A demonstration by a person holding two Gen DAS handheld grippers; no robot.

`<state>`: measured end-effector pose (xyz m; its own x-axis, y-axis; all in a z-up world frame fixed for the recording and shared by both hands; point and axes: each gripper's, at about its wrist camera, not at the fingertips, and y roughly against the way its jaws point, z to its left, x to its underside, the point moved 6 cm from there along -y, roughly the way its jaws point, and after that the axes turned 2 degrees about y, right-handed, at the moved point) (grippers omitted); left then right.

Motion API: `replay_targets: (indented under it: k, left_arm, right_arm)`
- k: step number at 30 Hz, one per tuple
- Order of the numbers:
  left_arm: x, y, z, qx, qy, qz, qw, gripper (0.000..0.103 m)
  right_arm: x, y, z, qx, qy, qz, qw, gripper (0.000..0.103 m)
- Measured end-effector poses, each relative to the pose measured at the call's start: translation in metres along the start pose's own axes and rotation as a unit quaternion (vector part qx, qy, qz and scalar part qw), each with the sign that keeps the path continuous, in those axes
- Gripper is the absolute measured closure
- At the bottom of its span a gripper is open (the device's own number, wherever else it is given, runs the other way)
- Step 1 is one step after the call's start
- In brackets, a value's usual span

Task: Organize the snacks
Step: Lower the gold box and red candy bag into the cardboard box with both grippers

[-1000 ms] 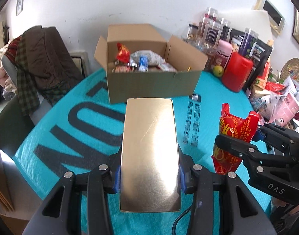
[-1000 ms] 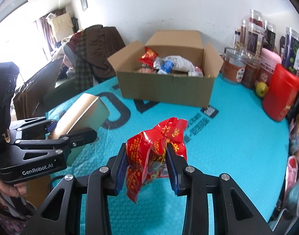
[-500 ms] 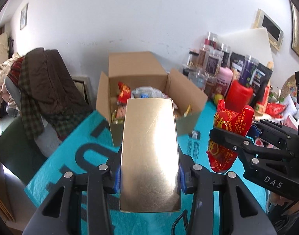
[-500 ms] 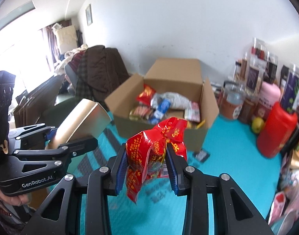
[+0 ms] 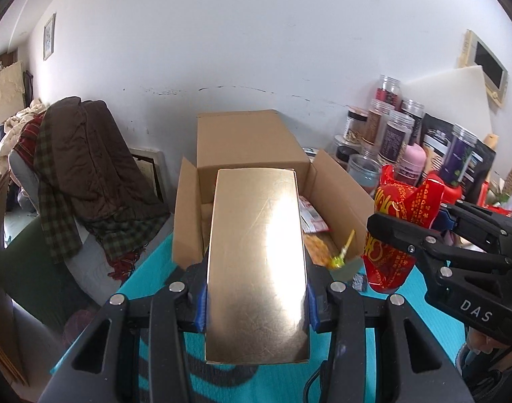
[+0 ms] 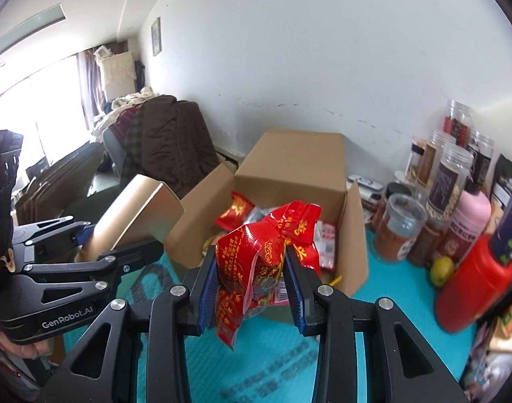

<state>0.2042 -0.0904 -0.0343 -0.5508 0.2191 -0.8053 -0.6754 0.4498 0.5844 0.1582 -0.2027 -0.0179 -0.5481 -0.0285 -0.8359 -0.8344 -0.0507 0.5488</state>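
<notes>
My left gripper (image 5: 256, 297) is shut on a flat gold box (image 5: 256, 262), held up in the air just before the open cardboard box (image 5: 252, 141). My right gripper (image 6: 251, 288) is shut on a crinkled red snack bag (image 6: 256, 262), also lifted in front of the cardboard box (image 6: 296, 158). In the left wrist view the red bag (image 5: 390, 235) and right gripper (image 5: 433, 235) appear at the right. In the right wrist view the gold box (image 6: 138, 215) and left gripper (image 6: 121, 248) show at the left. Several snack packets lie inside the carton.
A teal mat (image 6: 272, 369) covers the table. Jars (image 6: 447, 174), a pink bottle (image 6: 467, 218), a red container (image 6: 474, 288) and a green fruit (image 6: 442, 267) crowd the right side. A chair draped with dark clothes (image 5: 81, 168) stands left of the carton, by the white wall.
Both grippers have risen and moved toward the cardboard box with their loads; the box looms closer and lower in both views. Grips are unchanged.
</notes>
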Motion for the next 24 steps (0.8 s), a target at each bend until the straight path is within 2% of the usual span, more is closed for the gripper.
replay_targets:
  k: [10, 24]
  left_arm:
    - [-0.020, -0.057, 0.008, -0.015, 0.002, 0.016, 0.9998, 0.060]
    - [-0.016, -0.122, 0.017, -0.028, -0.008, 0.062, 0.9977, 0.060]
  right_arm:
    - [-0.017, -0.046, -0.020, 0.001, 0.006, 0.001, 1.000, 0.066]
    - [0.006, -0.100, -0.034, 0.003, -0.003, 0.054, 0.999, 0.066]
